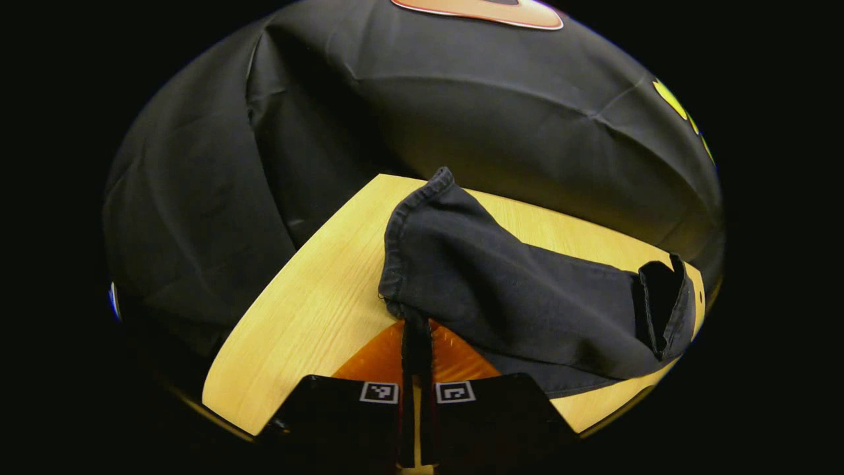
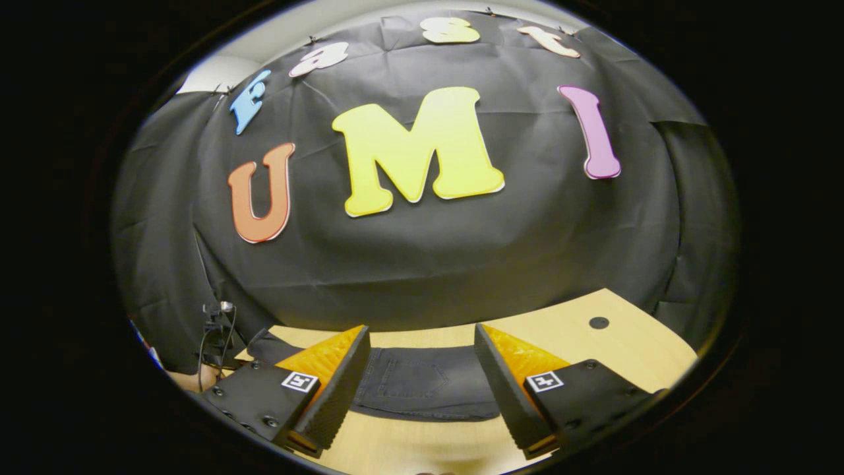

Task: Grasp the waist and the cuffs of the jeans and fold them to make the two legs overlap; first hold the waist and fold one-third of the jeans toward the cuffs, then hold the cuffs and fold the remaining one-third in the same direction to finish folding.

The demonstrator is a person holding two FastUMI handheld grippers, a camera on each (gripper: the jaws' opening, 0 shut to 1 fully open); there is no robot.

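We find the left claw [image 1: 416, 343] closed, pinching the hem of the dark jeans [image 1: 521, 290], which lie across the wooden bench [image 1: 310, 303]. The right claw [image 2: 422, 369] hangs wide open above the jeans, gripping nothing.

Dark charcoal jeans [image 1: 501, 290] lie on a pale yellow wood-grain table [image 1: 316, 297].

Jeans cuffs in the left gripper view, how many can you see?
2. One cuff lies on the table at the near end, pinched by the left gripper; the other cuff lies open at the far right.
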